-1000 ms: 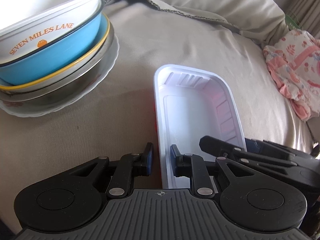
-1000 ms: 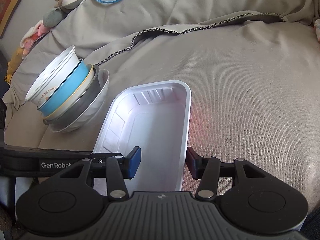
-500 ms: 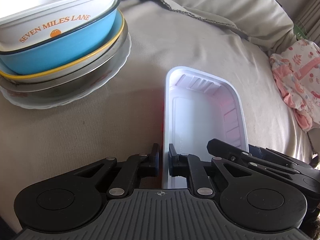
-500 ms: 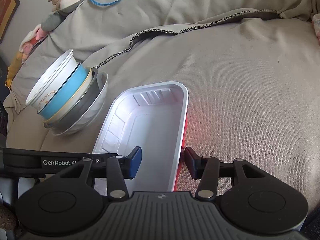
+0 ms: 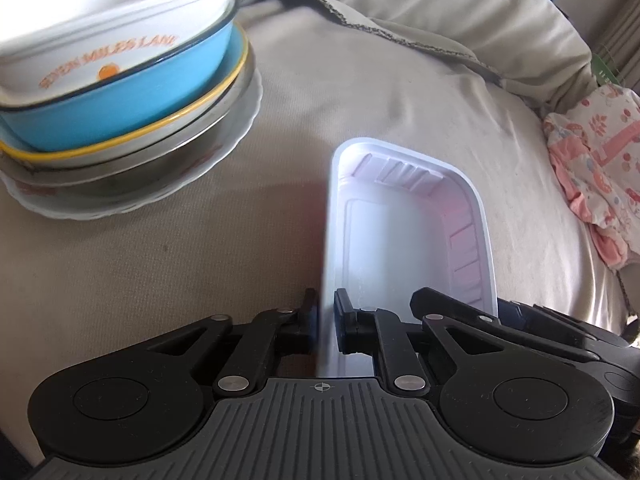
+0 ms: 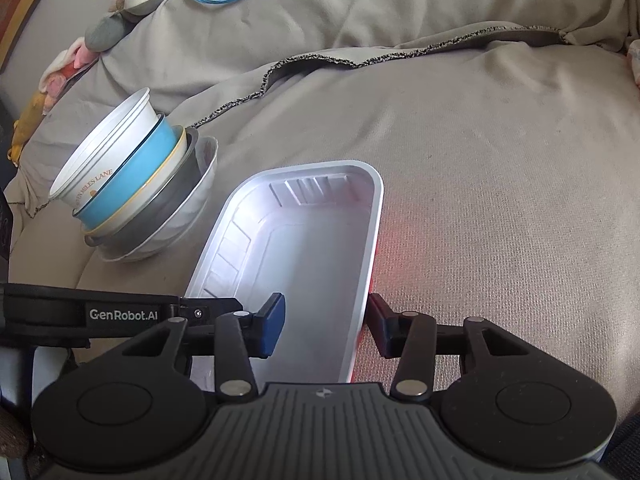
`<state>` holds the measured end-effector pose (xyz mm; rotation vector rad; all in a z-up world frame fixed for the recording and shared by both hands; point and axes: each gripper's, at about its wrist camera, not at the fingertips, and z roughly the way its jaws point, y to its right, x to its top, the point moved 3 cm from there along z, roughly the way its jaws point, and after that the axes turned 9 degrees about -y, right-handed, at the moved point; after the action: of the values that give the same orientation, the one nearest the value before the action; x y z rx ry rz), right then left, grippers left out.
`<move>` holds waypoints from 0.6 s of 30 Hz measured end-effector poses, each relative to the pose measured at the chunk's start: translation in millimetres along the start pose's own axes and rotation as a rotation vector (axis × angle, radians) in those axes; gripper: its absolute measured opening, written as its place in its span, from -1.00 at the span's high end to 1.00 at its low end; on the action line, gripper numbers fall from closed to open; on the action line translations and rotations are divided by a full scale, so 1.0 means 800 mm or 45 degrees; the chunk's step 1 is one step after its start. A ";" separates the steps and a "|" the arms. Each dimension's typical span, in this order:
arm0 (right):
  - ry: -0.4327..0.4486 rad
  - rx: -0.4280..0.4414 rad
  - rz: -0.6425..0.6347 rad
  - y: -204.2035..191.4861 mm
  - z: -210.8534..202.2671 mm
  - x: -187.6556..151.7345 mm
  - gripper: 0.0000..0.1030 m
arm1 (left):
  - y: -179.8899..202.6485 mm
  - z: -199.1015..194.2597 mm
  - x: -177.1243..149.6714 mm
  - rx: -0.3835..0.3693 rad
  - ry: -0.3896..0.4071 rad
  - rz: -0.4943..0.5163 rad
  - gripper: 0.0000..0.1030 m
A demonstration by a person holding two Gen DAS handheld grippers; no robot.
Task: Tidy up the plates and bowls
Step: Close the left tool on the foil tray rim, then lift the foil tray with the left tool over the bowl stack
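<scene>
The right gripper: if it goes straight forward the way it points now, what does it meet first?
The right gripper straddles the right long wall of the white rectangular plastic tray. Going on, it would probably only slide along that wall, then pass over the beige sofa cover.

The right tongs [image 6: 325, 326] stand open astride the right rim of a white tray [image 6: 304, 256] that lies on a beige blanket [image 6: 500, 200], one finger inside the tray and the other outside it. The left tongs [image 6: 188, 312] reach in at the tray's left rim. A tilted stack of bowls [image 6: 136, 192] sits just left of the tray.
</scene>
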<state>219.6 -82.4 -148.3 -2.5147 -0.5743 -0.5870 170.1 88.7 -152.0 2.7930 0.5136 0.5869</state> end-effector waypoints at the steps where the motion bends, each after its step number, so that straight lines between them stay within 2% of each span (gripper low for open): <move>1: -0.003 -0.001 0.010 -0.001 -0.003 0.002 0.17 | 0.004 -0.002 0.001 0.000 0.005 0.014 0.67; 5: 0.054 -0.036 0.031 -0.006 -0.032 0.016 0.21 | 0.013 -0.035 0.009 -0.094 0.074 0.032 0.69; 8: 0.164 -0.034 -0.031 -0.028 -0.081 0.037 0.22 | 0.020 -0.099 0.020 -0.142 0.233 0.080 0.69; 12: 0.325 -0.006 -0.171 -0.084 -0.147 0.075 0.22 | 0.008 -0.197 0.038 -0.179 0.427 0.092 0.68; 15: 0.373 0.043 -0.243 -0.132 -0.169 0.106 0.21 | -0.022 -0.255 0.049 -0.168 0.533 0.065 0.67; 18: 0.362 0.112 -0.309 -0.173 -0.157 0.131 0.22 | -0.057 -0.288 0.055 -0.119 0.588 0.043 0.67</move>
<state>200.2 -11.6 53.1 -2.2416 -0.7815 -0.9675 96.0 183.9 54.5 2.5771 0.5070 1.2412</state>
